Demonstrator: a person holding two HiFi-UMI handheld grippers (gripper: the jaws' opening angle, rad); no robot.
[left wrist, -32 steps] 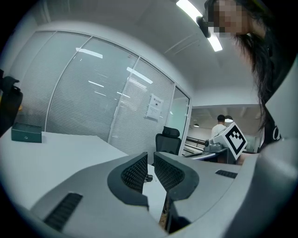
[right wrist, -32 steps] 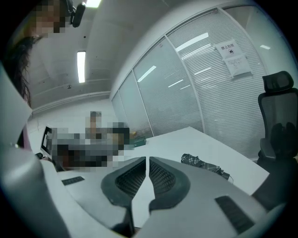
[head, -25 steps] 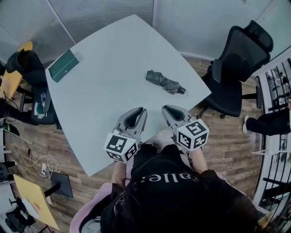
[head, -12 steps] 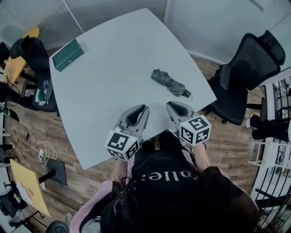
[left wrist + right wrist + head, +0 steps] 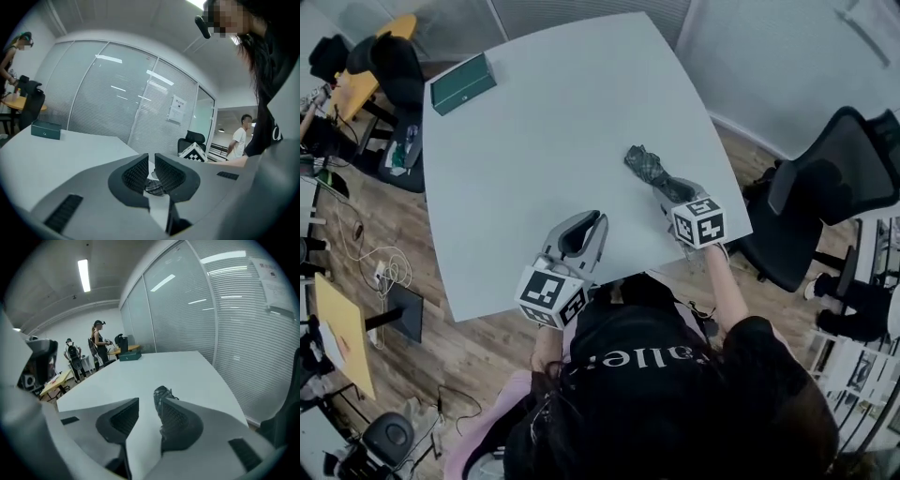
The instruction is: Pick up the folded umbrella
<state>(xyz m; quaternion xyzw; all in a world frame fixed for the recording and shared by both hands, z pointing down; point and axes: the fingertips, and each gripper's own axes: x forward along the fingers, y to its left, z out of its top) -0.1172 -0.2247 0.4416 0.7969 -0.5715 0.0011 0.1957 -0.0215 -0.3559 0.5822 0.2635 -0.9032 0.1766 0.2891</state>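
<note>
The folded umbrella (image 5: pixel 648 166), dark green plaid, lies on the pale table (image 5: pixel 534 150) near its right edge. My right gripper (image 5: pixel 668 194) has come down at the umbrella's near end, and its jaws are opening. In the right gripper view the umbrella (image 5: pixel 162 393) pokes out past the right jaw, which hides its near part. Only bare table shows between the jaws (image 5: pixel 146 402), and the pads press on nothing. My left gripper (image 5: pixel 598 219) hovers over the near table edge, shut and empty. Through its narrow slit (image 5: pixel 150 158) a bit of the umbrella (image 5: pixel 154 186) shows far off.
A green box (image 5: pixel 462 82) lies at the table's far left corner. A black office chair (image 5: pixel 834 187) stands to the right of the table. Other people stand by desks at the back (image 5: pixel 98 345), and one stands at the right (image 5: pixel 241 139).
My right gripper has travelled forward and down across the table to the umbrella's near end, and its jaws have parted. The left gripper has only shifted slightly.
</note>
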